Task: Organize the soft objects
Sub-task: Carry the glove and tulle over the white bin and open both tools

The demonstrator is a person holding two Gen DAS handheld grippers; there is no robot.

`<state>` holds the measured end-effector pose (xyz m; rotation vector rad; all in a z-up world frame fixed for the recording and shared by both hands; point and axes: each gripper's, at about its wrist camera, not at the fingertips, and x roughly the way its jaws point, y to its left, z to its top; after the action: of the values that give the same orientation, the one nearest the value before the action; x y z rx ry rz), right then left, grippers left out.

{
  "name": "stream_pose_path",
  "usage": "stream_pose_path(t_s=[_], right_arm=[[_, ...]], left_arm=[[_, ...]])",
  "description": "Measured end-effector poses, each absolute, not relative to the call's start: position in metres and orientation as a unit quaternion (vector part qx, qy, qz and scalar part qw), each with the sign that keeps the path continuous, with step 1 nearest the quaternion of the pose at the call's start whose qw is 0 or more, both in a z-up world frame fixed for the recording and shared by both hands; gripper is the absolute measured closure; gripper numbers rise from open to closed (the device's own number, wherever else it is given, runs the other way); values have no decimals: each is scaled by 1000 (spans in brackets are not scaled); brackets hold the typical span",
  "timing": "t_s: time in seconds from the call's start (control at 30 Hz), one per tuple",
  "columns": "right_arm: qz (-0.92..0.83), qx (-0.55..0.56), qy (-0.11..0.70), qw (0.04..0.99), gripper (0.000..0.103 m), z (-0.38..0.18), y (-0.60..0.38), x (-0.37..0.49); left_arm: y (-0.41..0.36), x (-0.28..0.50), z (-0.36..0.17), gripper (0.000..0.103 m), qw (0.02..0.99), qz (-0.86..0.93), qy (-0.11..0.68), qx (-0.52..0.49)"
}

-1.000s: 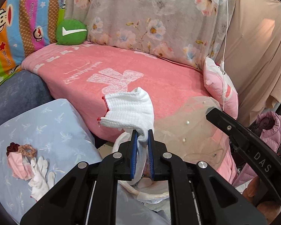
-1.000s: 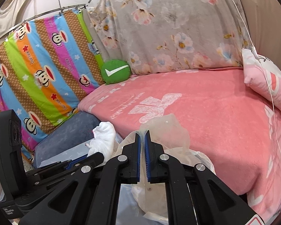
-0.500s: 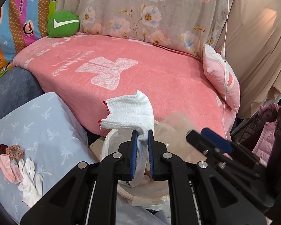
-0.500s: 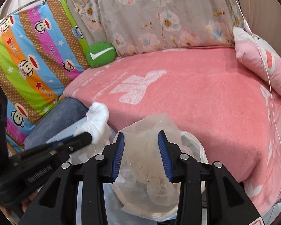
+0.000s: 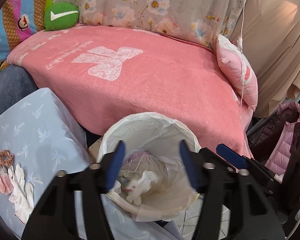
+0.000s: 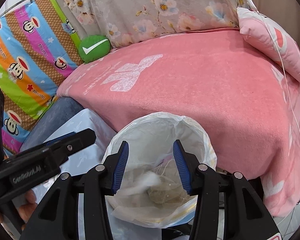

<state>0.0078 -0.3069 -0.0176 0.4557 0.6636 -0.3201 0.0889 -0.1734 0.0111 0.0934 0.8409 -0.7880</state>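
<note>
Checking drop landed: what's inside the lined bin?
In the bin: a white knit glove, clear crumpled plastic, something pink beneath. Anything lower is covered.

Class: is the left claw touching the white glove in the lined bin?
Apart. Left wrist view: white glove lies down in the bin, clear of the opening left claw.

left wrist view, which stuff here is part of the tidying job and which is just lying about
Part of the job:
- lined bin
- white glove dropped inside it
- white gloves, pink cloth and scrunchies on the blue cushion

Just lying about:
- green tick cushion
- pink blanket
- pink pillow
- pink jacket
</note>
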Motion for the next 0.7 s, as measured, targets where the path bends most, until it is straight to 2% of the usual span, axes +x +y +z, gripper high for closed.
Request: stream_pose_path(t_s=[0.37,0.7], right_arm=[[-143,204,316,915,56,-6,-294,11],[-111,184,305,928,53,16,-255,18]], left_arm=[[-153,95,16,43,845,-358,398,22],[-105,99,19,43,861,-321,394,-5]])
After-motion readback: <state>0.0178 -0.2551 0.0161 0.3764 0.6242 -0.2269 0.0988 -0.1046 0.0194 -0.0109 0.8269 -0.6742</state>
